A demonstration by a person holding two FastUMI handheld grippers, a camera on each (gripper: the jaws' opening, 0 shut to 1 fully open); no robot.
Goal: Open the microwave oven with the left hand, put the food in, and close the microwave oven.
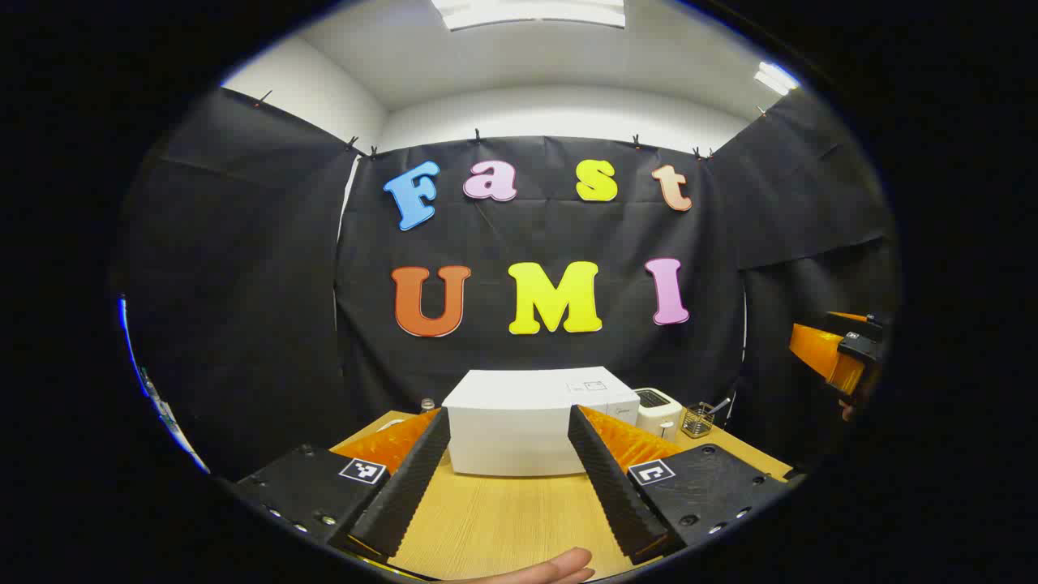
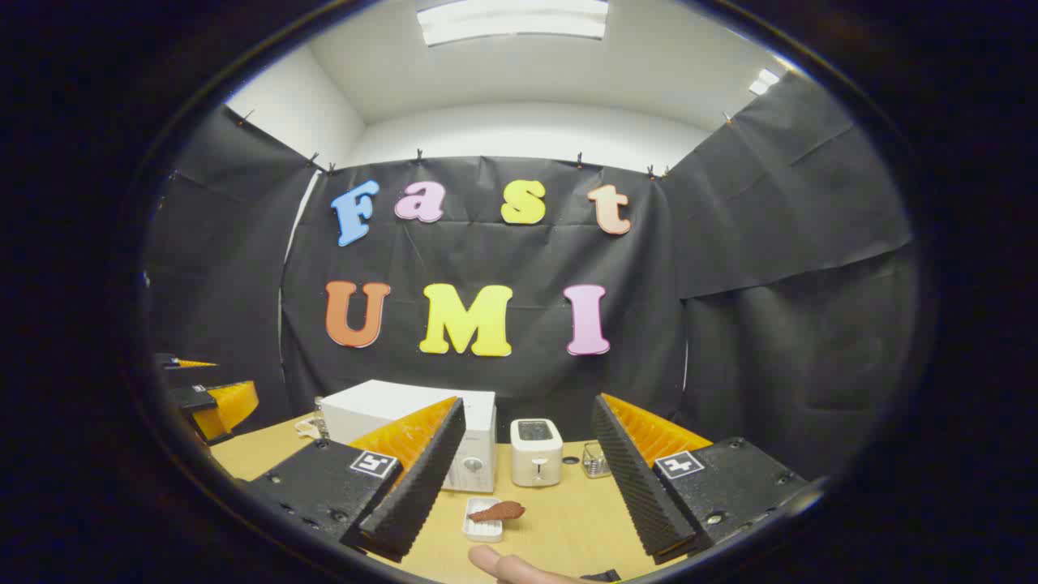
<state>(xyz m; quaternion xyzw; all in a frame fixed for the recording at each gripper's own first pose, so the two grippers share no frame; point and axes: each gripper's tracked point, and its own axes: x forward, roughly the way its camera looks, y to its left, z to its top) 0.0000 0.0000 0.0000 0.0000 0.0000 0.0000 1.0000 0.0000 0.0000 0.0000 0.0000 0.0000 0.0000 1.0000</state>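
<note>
Both claws hang above the wooden tabletop (image 2: 568,519) at the outset of the job, each spread wide and holding nothing. In the left gripper view, the left claw (image 1: 507,478) faces a white microwave oven (image 1: 519,430) that stands well ahead of it toward the back of the tabletop, framed between its two fingers but not touched by them; a fingertip of the person's hand (image 1: 559,568) shows at the bottom edge. From this angle it cannot be told which face carries the door, though the right gripper view shows the dials on the microwave oven's (image 2: 474,454) narrower side, and the door looks closed. In that same view the right claw (image 2: 523,478) hovers over the food (image 2: 496,511), a reddish-brown piece lying on a small white tray (image 2: 482,523) in front of the microwave oven and near a white toaster (image 2: 535,450), with a small wire holder (image 2: 596,462) just beyond. The other claw (image 2: 215,405) shows at the far left of that view, apart from everything. The step in hand appears to be the first one, opening the door, not yet begun. The next move calls for bringing the left claw round to the door's edge or handle, closing on it and swinging it out, while the food waits untouched.
</note>
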